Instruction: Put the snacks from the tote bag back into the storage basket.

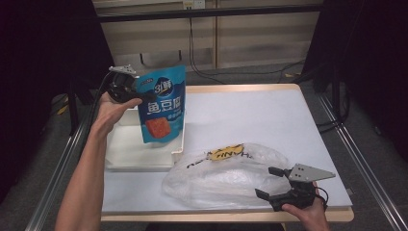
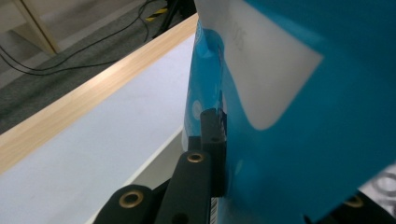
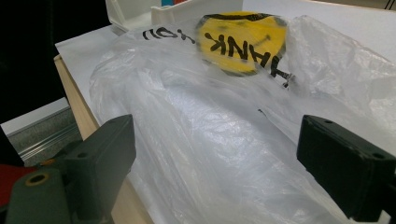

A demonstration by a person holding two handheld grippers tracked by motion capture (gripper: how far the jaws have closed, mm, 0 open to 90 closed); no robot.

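A blue snack pouch [image 1: 162, 103] with white characters and an orange picture hangs upright over the white tray [image 1: 130, 149]. My left gripper [image 1: 137, 91] is shut on the pouch's upper left edge. In the left gripper view the black jaws clamp the blue pouch [image 2: 299, 121] edge-on. A clear plastic bag [image 1: 226, 175] with a yellow smiley print [image 1: 226, 153] lies crumpled at the table's front. My right gripper [image 1: 269, 183] stands open at the bag's right end. In the right gripper view its fingers [image 3: 100, 158] flank the plastic bag [image 3: 224, 130] without pressing it.
The white table [image 1: 260, 115] has a wooden rim. The tray's right wall [image 1: 180, 144] stands between the pouch and the bag. Metal rails run along both sides of the table, and cables cross the floor behind it.
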